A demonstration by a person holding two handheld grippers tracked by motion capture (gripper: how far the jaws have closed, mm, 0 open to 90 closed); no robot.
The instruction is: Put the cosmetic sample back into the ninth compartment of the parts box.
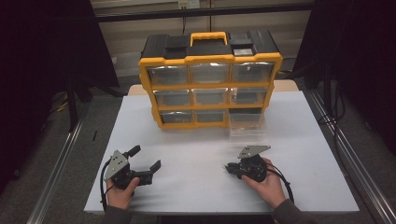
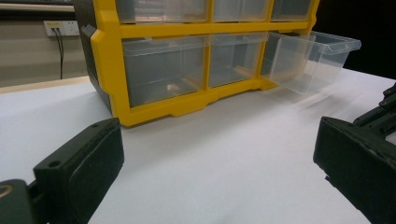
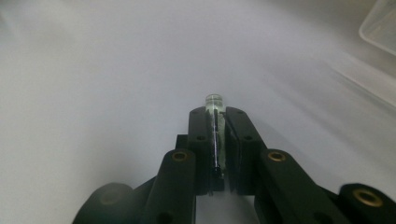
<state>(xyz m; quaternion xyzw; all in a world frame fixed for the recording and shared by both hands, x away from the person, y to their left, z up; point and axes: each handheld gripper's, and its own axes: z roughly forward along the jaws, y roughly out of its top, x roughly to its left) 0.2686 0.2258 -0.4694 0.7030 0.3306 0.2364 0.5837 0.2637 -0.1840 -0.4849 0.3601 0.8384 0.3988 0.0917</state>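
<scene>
Vial (image 3: pixel 214 103), small and clear, sits pinched between my right gripper's (image 1: pixel 232 168) closed fingers, in front of the yellow drawer cabinet (image 1: pixel 210 84) on the tabletop (image 1: pixel 196 154); its bottom-right drawer (image 1: pixel 246 124) is pulled out. My left gripper (image 1: pixel 145 162) rests nearby, fingers wide open.

Dim pics, dark surrounds; glare on table (image 1: pixel 196 154); right gripper view bg blurred.

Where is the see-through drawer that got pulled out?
The clear drawer sticks out of the bottom right slot of the yellow organizer, resting on the white table. In the high view it sits just beyond the right gripper.
</scene>
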